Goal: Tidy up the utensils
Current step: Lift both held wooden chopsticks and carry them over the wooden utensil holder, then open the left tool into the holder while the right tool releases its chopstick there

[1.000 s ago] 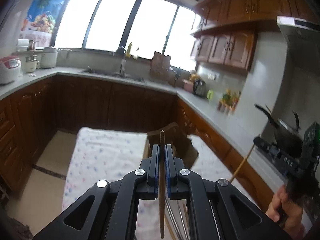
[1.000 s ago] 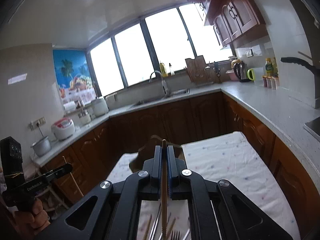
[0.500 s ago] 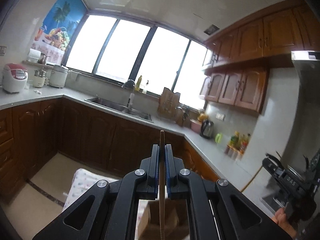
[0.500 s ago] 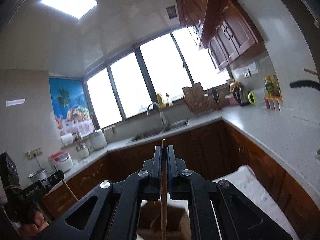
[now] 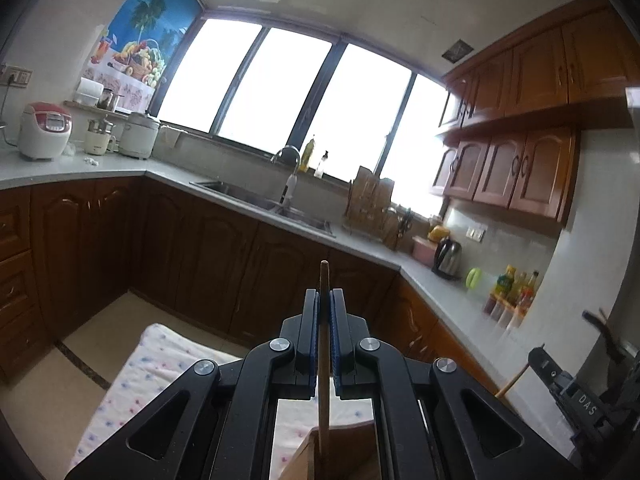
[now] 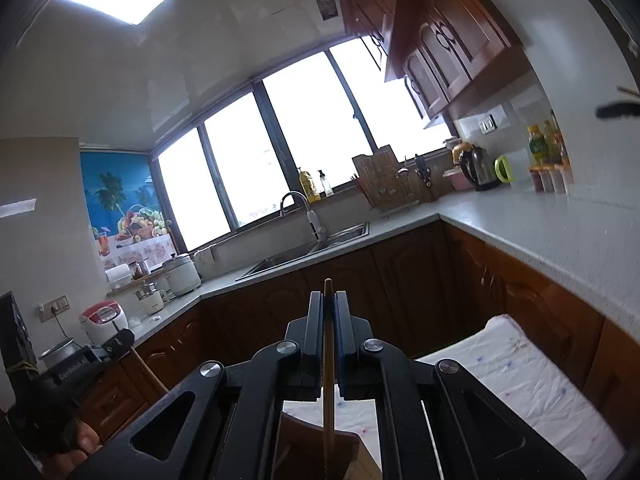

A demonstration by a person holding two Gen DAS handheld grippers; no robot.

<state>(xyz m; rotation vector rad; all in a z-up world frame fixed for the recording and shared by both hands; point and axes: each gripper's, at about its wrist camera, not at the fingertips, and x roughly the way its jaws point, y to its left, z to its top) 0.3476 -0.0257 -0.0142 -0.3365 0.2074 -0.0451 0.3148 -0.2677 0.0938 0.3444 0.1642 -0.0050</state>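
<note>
In the left wrist view my left gripper (image 5: 325,300) is shut on a thin wooden chopstick (image 5: 324,392) that stands upright between the blue pads. Its lower end hangs at the mouth of an open brown box (image 5: 348,448) on the cloth-covered table (image 5: 160,360). My right gripper (image 6: 329,300) is likewise shut on an upright wooden chopstick (image 6: 329,400) over the same box (image 6: 308,448). Each view shows the other gripper at its edge, the right gripper (image 5: 560,380) and the left gripper (image 6: 116,344), each with its stick slanting down.
Dark wooden cabinets and a grey counter wrap around the table (image 6: 520,372). A sink (image 5: 264,204), a kettle (image 5: 446,258), bottles (image 5: 512,292) and rice cookers (image 5: 44,130) stand on the counter. A hand (image 6: 76,448) grips the left tool's handle.
Both views have swung up from the table toward the windows. The box has slid to the bottom edge, right under both grippers. Each gripper keeps its chopstick.
</note>
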